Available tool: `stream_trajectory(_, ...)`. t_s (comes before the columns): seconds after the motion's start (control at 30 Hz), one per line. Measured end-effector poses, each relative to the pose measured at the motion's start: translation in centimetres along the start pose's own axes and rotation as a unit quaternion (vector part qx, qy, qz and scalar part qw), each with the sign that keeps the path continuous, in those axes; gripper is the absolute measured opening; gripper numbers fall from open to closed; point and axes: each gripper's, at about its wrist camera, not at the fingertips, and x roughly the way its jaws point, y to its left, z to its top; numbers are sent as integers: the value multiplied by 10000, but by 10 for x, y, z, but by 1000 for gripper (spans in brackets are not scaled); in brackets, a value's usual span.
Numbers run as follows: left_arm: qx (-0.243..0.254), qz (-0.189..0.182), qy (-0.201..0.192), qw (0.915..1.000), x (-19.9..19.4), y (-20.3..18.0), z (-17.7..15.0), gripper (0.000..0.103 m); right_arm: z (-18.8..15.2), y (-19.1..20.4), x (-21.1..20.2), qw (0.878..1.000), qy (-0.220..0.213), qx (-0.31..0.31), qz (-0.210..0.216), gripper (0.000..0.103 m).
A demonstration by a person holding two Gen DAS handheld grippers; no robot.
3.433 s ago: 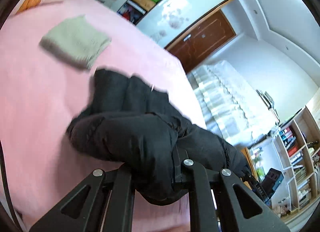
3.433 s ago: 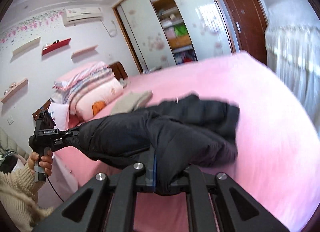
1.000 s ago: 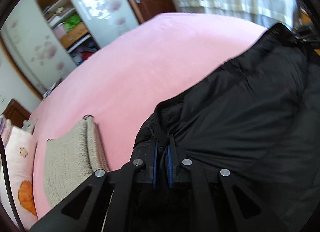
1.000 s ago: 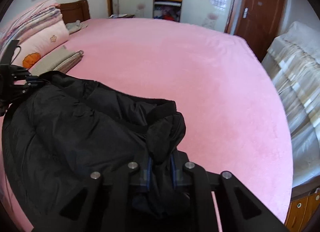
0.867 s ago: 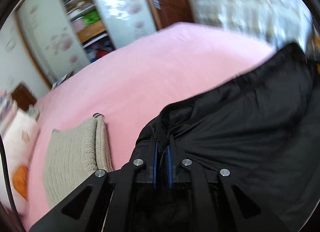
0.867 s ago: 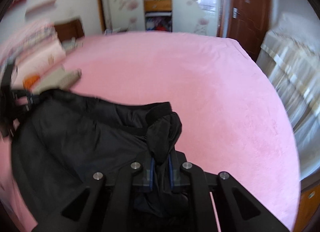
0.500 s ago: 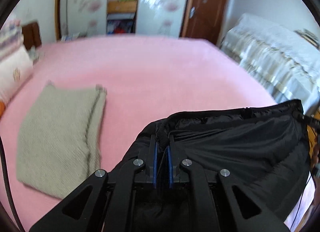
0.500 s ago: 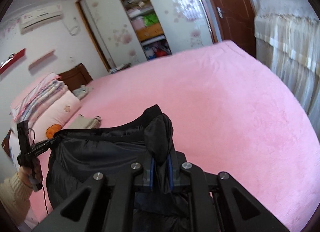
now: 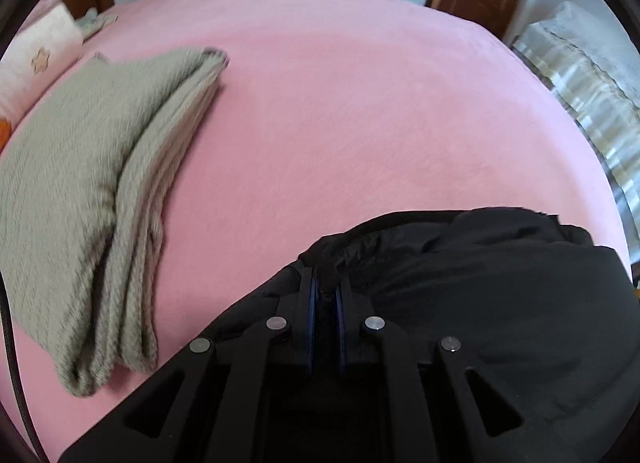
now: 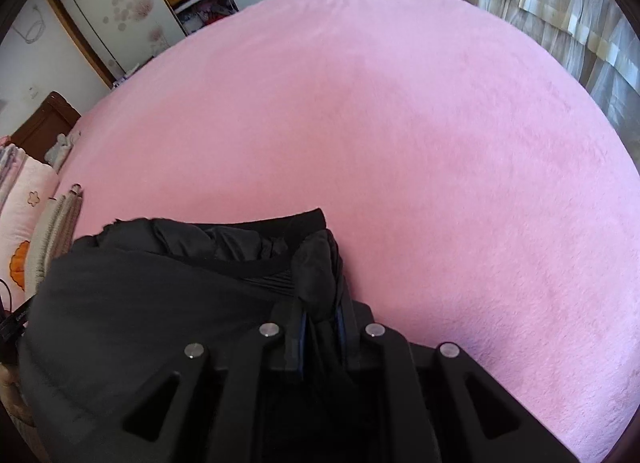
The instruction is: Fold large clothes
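Left gripper clamped on black jacket edge; right gripper pinching a bunched fold likewise. Jacket slung between both, low over pink bed. Beside it, folded beige knit.

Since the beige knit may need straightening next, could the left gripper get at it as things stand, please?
Probably not yet: the left gripper has its jaws shut on the black jacket. The folded beige knit lies apart from the jacket, with bare pink bedcover between.
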Motion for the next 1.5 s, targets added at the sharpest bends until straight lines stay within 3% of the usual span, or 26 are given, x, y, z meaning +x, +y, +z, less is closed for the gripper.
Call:
stream_trajectory(0.13,227,170,-106,9995,6,-7,-8,6,-3,5,5,9999,25,-113,-95,11)
stream_trajectory(0.5,227,402,-147,9988,17,-8,-16,7,-4,5,15,9991,-64,-249,-350,12)
stream_trajectory(0.57,375,441,-198,9981,12,-12,-14,10,-3,7,10,9982,-90,-329,-484,17)
stream_trajectory(0.6,435,397,-211,9980,9,-13,-12,11,-2,7,7,9977,-133,-359,-553,24)
stream_trajectory(0.7,471,341,-229,9980,-4,-14,-7,19,2,12,-10,9948,-326,-466,-846,46)
stream_trajectory(0.8,358,318,-294,9984,-25,-14,-2,45,5,19,-30,9931,-496,-582,-888,47)
stream_trajectory(0.87,258,317,-443,9982,-46,-18,-2,68,7,22,-45,9927,-605,-576,-868,47)
stream_trajectory(0.93,254,367,-764,9961,-74,-28,-1,74,8,27,-69,9921,-797,-533,-806,47)
stream_trajectory(1.1,637,347,-1324,9885,-144,-70,-8,78,1,43,-138,9862,-1359,-566,-758,47)
stream_trajectory(1.23,998,63,-1577,9824,-184,-103,-31,79,-11,72,-177,9821,-1575,-833,-611,47)
stream_trajectory(1.4,1009,-292,-1500,9831,-202,-133,-59,80,-35,114,-201,9798,-1644,-1124,-158,47)
stream_trajectory(1.5,784,-247,-1546,9846,-197,-135,-74,80,-54,135,-198,9803,-1605,-1145,95,47)
